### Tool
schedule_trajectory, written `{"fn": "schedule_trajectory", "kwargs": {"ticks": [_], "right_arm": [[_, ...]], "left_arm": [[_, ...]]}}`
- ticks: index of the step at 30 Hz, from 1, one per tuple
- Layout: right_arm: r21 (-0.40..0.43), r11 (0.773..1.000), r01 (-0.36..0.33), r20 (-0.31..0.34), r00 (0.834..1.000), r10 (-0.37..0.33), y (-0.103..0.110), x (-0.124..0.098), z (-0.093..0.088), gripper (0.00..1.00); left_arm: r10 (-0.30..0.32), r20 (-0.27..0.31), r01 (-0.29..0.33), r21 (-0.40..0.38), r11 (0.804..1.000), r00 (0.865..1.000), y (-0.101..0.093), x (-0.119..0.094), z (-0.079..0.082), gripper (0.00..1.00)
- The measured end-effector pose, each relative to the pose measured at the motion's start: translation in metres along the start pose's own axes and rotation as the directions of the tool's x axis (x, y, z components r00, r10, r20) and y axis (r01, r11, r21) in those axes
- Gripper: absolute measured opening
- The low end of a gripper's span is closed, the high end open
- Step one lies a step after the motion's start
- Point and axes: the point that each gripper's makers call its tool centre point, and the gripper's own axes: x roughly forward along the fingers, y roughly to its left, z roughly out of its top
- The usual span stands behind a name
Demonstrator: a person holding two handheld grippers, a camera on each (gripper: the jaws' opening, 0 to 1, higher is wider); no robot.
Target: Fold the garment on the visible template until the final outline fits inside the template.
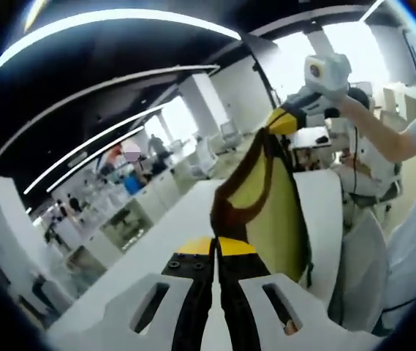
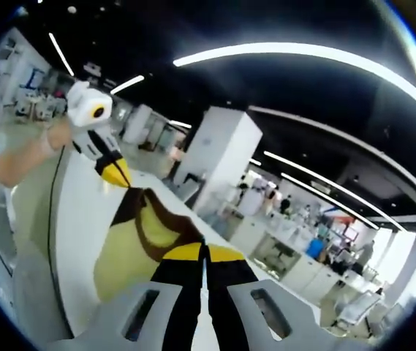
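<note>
A yellow garment (image 1: 273, 212) with dark brown trim hangs stretched in the air between both grippers, above a white table (image 1: 156, 241). In the left gripper view my left gripper (image 1: 215, 245) is shut on one end of the cloth, and the right gripper (image 1: 284, 121) pinches the other end up at the top right. In the right gripper view my right gripper (image 2: 204, 252) is shut on the brown-edged part of the garment (image 2: 131, 252), while the left gripper (image 2: 116, 174) holds the far end at the upper left, over the table (image 2: 76, 219).
A person's arm (image 1: 383, 135) reaches in behind the right gripper, and a sleeve and hand (image 2: 17, 157) show behind the left one. A grey chair (image 1: 365, 263) stands by the table's edge. Beyond lie an office hall, a white pillar (image 2: 218, 161), desks and distant people.
</note>
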Motion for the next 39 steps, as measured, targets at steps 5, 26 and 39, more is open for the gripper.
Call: {"fn": "schedule_trajectory", "kwargs": {"ticks": [5, 26, 39], "right_arm": [[-0.001, 1.000, -0.005, 0.006, 1.000, 0.005, 0.008, -0.008, 0.002, 0.01], [0.018, 0.997, -0.074, 0.048, 0.996, 0.073, 0.042, -0.039, 0.023, 0.01], [0.044, 0.997, -0.070, -0.002, 0.998, 0.070, 0.040, -0.037, -0.006, 0.01]], "left_arm": [[0.012, 0.005, -0.012, 0.015, 1.000, 1.000, -0.009, -0.010, 0.004, 0.00], [0.029, 0.019, -0.029, 0.011, 1.000, 0.999, -0.043, -0.041, 0.016, 0.00], [0.018, -0.052, -0.017, 0.014, 1.000, 0.998, -0.050, -0.035, 0.006, 0.00]]}}
